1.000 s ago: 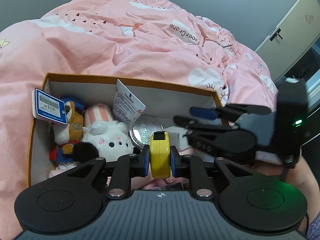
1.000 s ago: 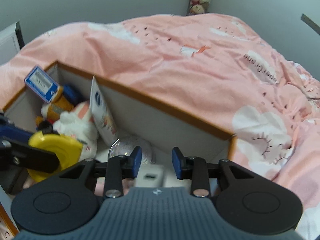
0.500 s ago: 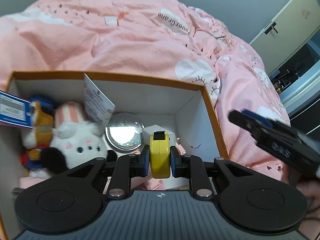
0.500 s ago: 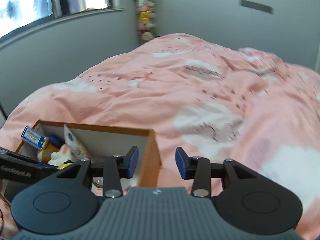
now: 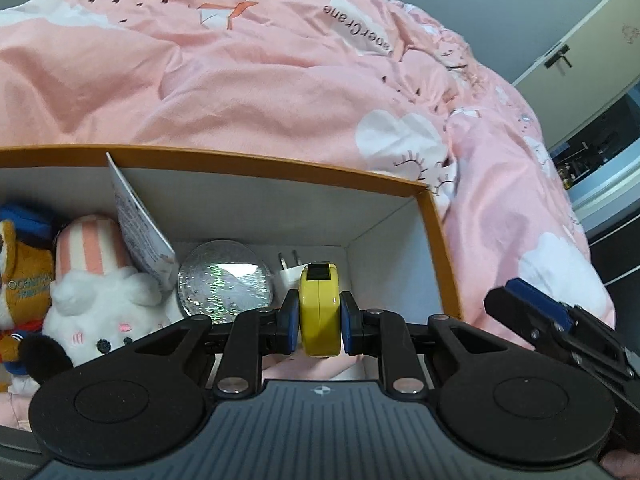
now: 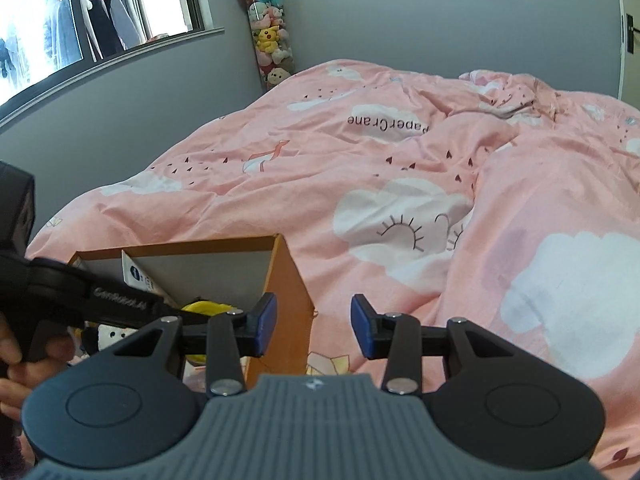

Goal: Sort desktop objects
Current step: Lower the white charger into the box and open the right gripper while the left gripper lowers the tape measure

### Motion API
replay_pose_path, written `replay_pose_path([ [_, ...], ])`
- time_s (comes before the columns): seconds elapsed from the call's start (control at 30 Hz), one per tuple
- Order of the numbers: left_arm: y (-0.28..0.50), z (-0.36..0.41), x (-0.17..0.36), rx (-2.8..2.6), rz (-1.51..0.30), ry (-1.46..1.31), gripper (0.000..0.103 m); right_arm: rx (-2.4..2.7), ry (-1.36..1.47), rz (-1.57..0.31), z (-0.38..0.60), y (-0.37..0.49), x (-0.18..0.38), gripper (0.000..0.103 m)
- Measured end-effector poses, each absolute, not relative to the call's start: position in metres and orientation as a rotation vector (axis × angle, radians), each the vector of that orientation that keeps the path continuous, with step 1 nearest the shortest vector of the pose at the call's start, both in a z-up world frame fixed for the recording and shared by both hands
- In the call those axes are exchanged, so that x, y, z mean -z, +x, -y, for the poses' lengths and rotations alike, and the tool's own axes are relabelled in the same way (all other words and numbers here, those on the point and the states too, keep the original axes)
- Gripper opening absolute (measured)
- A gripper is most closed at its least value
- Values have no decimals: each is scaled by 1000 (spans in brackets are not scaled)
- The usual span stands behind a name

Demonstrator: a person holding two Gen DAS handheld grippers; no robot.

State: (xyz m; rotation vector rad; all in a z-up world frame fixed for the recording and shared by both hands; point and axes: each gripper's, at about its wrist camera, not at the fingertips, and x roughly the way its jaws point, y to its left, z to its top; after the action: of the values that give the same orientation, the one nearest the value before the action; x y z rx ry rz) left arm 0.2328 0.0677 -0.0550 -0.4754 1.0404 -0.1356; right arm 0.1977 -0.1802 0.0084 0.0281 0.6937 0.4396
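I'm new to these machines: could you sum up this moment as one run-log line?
left tongs: shut on yellow tape measure | over orange box | right tongs: open, empty, outside box | plush toys inside

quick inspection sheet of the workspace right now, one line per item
Surface: pink duvet covering the bed.
Job's things: yellow tape measure held above the orange box; white plush, glass dome and white plug lie inside.
Clutter: brown plush and paper tag in the box.
Grippers: left gripper clamps the tape measure; right gripper open, empty, outside the box.
Cables: nothing seen.
Surroundings: grey wall, window, hanging toy column.
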Motion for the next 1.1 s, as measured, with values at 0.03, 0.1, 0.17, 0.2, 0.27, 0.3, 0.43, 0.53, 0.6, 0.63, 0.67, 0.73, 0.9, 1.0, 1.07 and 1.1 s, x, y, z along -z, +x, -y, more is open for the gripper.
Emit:
replay_pose_path([
  [0.03, 232, -68, 54, 127, -1034, -467, 23, -445, 31, -700, 180, 198, -7, 43],
  [0.1, 230, -73, 51, 104, -1020, -454, 23, -453, 31, -705, 178, 199, -4, 43],
  [0.17, 230, -78, 52, 86, -1020, -449, 23, -456, 30, -709, 176, 199, -3, 43],
  [0.2, 232, -80, 53, 72, -1024, -441, 23, -459, 31, -711, 175, 199, -2, 43],
  [0.27, 234, -82, 56, 50, -1022, -428, 23, -472, 33, -714, 172, 198, 0, 43],
  [0.3, 235, -84, 58, 48, -1021, -430, 23, -478, 30, -715, 170, 197, 0, 43],
  [0.43, 239, -86, 69, 38, -1038, -444, 23, -481, 8, -719, 165, 195, 2, 43],
  [0.53, 241, -87, 77, 44, -1052, -432, 23, -478, 13, -722, 166, 195, 3, 43],
  [0.6, 240, -88, 77, 41, -1039, -437, 23, -475, 12, -721, 166, 194, 3, 43],
  [0.63, 240, -89, 77, 30, -1038, -436, 23, -474, 9, -720, 166, 194, 2, 43],
  [0.67, 240, -88, 75, 12, -1036, -422, 24, -475, 7, -718, 166, 193, 1, 43],
  [0.73, 240, -85, 73, -11, -1032, -374, 25, -477, 6, -714, 165, 191, 0, 43],
  [0.9, 234, -79, 62, -12, -1014, -301, 27, -488, -7, -705, 163, 184, -6, 44],
  [1.0, 228, -78, 51, -13, -992, -287, 32, -496, -22, -707, 160, 179, -9, 44],
  [1.07, 222, -78, 42, -12, -979, -275, 35, -503, -31, -705, 159, 173, -12, 46],
  [1.1, 218, -77, 35, -10, -971, -262, 36, -505, -34, -703, 158, 171, -13, 47],
])
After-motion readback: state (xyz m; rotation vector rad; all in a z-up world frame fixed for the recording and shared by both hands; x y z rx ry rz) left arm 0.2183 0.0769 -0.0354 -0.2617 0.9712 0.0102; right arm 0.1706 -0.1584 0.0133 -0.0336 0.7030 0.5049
